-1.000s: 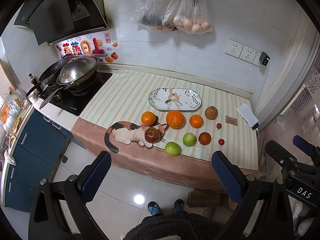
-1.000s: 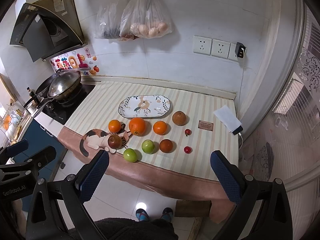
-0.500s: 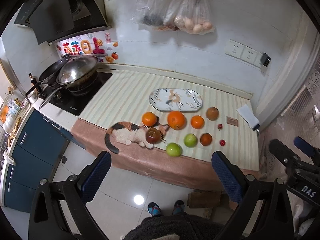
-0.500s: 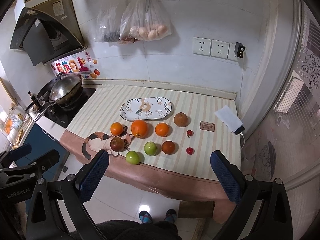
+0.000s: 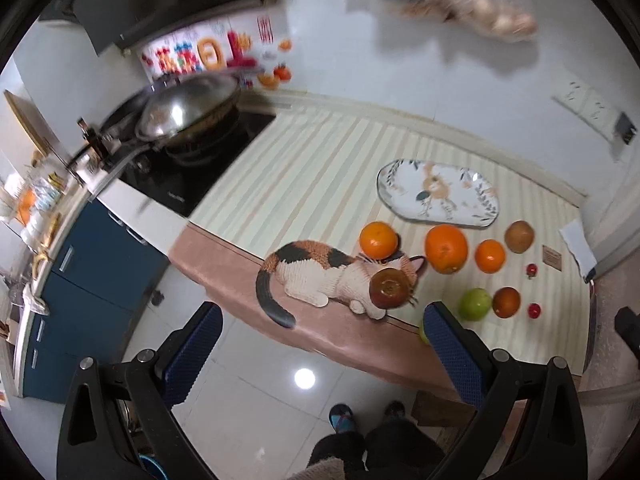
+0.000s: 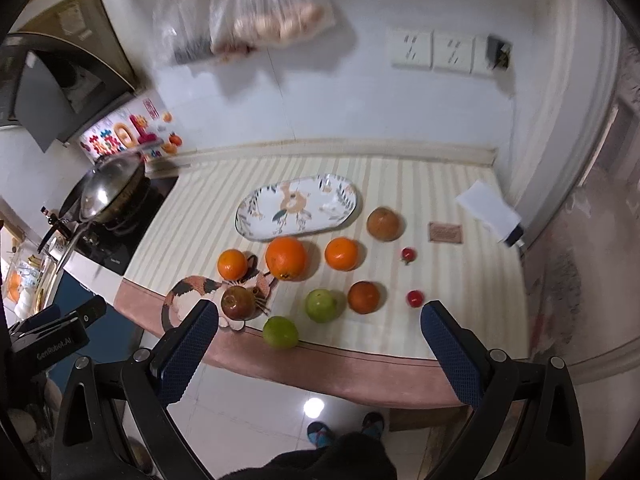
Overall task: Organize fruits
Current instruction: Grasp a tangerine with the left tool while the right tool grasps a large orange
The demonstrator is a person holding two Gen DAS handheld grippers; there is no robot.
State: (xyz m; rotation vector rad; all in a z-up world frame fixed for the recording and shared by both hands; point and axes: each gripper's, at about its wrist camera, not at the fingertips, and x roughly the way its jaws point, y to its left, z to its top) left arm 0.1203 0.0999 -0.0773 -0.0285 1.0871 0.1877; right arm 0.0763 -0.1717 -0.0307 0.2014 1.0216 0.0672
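Several fruits lie on the striped counter mat: a big orange, two smaller oranges, two green apples, a dark red apple, a brown-red fruit, a brown pear and two cherry tomatoes. An oval patterned plate sits empty behind them. My left gripper and right gripper are both open and empty, held in front of the counter edge above the floor.
A cat-shaped mat lies under the dark red apple. A wok sits on the stove at left. Bags hang on the wall. A small card and white charger lie at right.
Both grippers have moved forward toward the counter, so the fruits look larger. The left view has swung left and is blurred. Nothing was picked up.
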